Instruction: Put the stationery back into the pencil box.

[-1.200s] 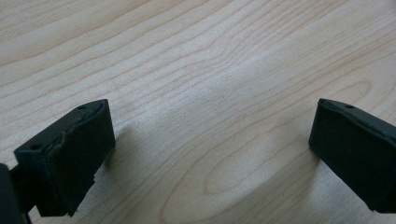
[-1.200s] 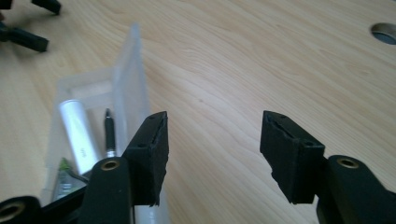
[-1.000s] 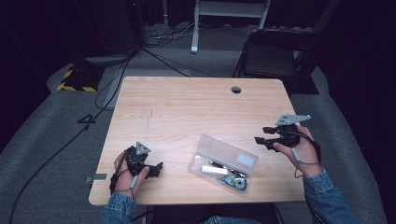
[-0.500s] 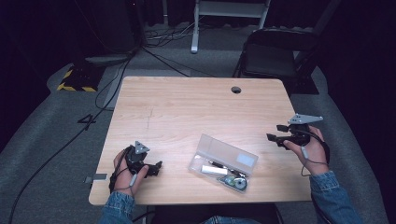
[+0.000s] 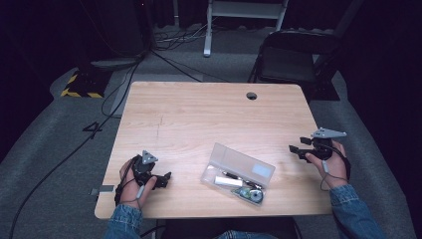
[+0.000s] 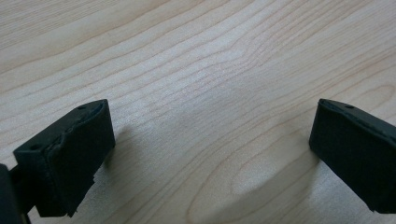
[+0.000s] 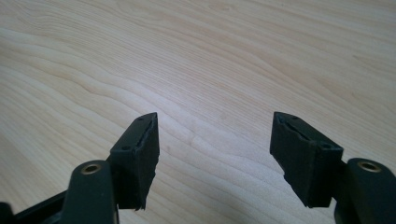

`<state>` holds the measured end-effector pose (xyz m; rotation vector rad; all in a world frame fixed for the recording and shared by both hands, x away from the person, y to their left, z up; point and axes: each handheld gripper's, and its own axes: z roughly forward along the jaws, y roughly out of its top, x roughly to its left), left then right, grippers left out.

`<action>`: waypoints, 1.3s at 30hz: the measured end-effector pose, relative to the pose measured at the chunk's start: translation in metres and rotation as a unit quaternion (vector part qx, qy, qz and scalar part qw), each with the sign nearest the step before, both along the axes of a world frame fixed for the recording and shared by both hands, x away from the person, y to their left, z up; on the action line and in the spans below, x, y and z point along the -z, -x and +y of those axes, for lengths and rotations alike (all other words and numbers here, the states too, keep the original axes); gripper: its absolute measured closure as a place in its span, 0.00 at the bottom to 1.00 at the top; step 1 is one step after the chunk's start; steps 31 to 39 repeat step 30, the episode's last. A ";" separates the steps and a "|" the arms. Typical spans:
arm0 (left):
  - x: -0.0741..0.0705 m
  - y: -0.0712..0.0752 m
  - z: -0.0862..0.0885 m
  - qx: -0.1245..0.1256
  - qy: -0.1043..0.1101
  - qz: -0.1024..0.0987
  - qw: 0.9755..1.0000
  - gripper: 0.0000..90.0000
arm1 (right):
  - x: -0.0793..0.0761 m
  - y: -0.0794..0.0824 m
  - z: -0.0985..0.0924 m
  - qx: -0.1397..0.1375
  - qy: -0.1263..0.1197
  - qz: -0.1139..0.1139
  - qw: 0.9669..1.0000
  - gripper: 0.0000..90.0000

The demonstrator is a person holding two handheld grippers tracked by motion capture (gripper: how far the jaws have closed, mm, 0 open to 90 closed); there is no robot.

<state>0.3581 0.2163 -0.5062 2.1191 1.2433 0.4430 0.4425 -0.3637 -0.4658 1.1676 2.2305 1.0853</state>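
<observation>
While the left tongs rest low on the bench at its near left corner, their jaws stand spread wide with only bare wood grain between them in the left gripper view; the hand that grips them hides most of the body, and the sleeve is cut off by the near edge of the high view. Just right of the middle, near the front edge, lies the clear plastic case — lid closed as far as can be told, its long axis running from far-left to near-right. Inside it, a white bar-shaped piece and a small round greenish item show through the plastic, too small to name; a pale label on the lid carries no writing that can be read. Well to the right of the case, at the bench's right edge, the right tongs point leftward — their jaws have just been opening and stand apart, with nothing between them but wood.
</observation>
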 end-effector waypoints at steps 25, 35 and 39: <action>0.000 0.002 0.008 0.000 -0.003 0.001 1.000 0.01 | 0.038 -0.015 0.009 0.009 0.028 0.033 0.999 0.11; 0.000 0.002 0.008 -0.001 -0.004 0.001 1.000 0.01 | 0.039 -0.017 0.012 0.005 0.036 0.039 0.999 0.03; 0.000 0.002 0.008 -0.001 -0.004 0.001 1.000 0.01 | 0.039 -0.017 0.012 0.005 0.036 0.039 0.999 0.03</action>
